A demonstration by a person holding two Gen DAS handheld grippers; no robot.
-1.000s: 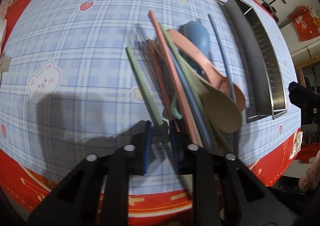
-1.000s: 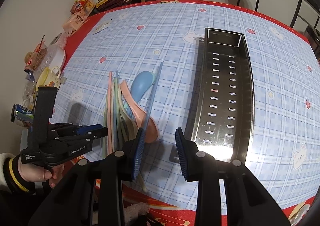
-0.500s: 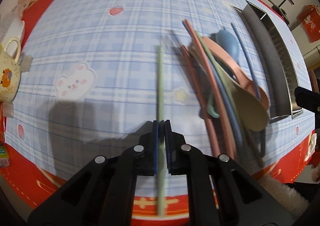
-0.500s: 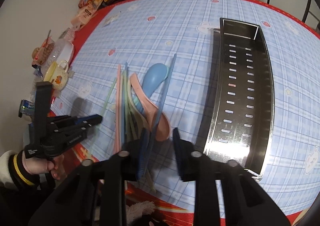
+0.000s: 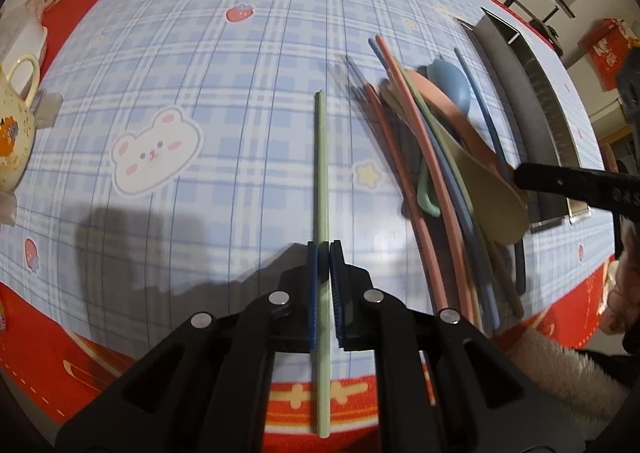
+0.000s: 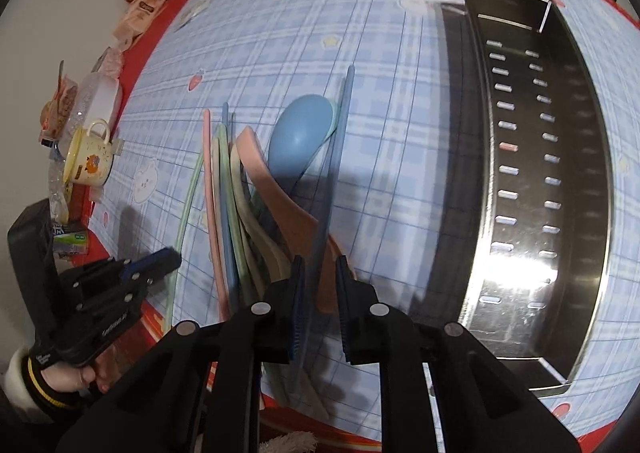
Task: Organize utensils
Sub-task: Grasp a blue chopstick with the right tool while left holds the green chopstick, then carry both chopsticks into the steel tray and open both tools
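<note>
My left gripper (image 5: 324,253) clamps green chopstick (image 5: 321,157), left of pile (image 5: 440,173). My right gripper (image 6: 318,273) closing around blue chopstick (image 6: 334,173); pink spoon (image 6: 276,189) underneath may snag, scatter pile.

No print can be made out clearly; white lettering on the left gripper (image 6: 170,259) is too blurred.

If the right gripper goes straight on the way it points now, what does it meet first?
Most likely the blue chopstick, already between the closing jaws of the right gripper, with the pink spoon right beside it; then the tablecloth beneath. Depth is unclear.
</note>
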